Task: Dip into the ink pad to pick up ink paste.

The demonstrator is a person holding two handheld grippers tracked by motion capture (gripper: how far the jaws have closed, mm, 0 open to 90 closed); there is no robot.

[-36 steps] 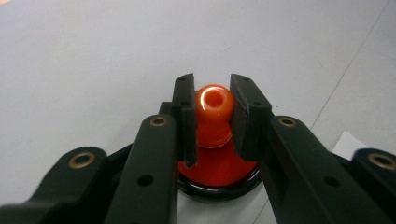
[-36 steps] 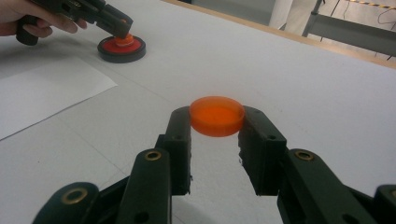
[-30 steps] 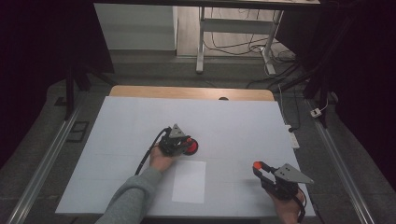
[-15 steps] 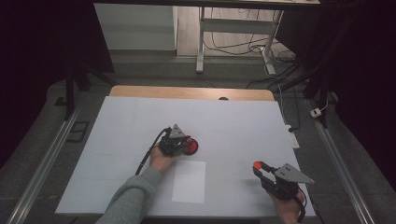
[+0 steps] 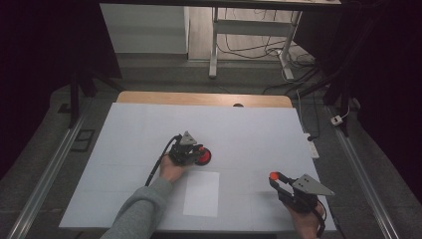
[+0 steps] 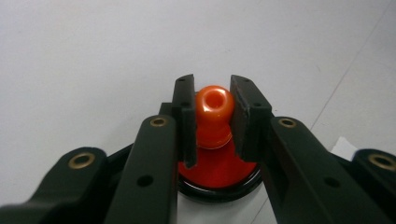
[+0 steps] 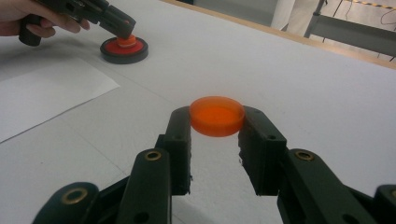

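Note:
A round black-rimmed base with a red top rests on the white table near its middle. An orange knob stands on that base, and my left gripper is shut on it, one pad against each side. Toward the table's front right, my right gripper is shut on a flat orange disc, held just above the surface. In the right gripper view the left hand and its gripper reach the base at the upper left.
A white sheet of paper lies flat near the front edge between the two hands. The table's wooden far edge runs along the back. Cables and metal desk legs stand on the floor beyond it.

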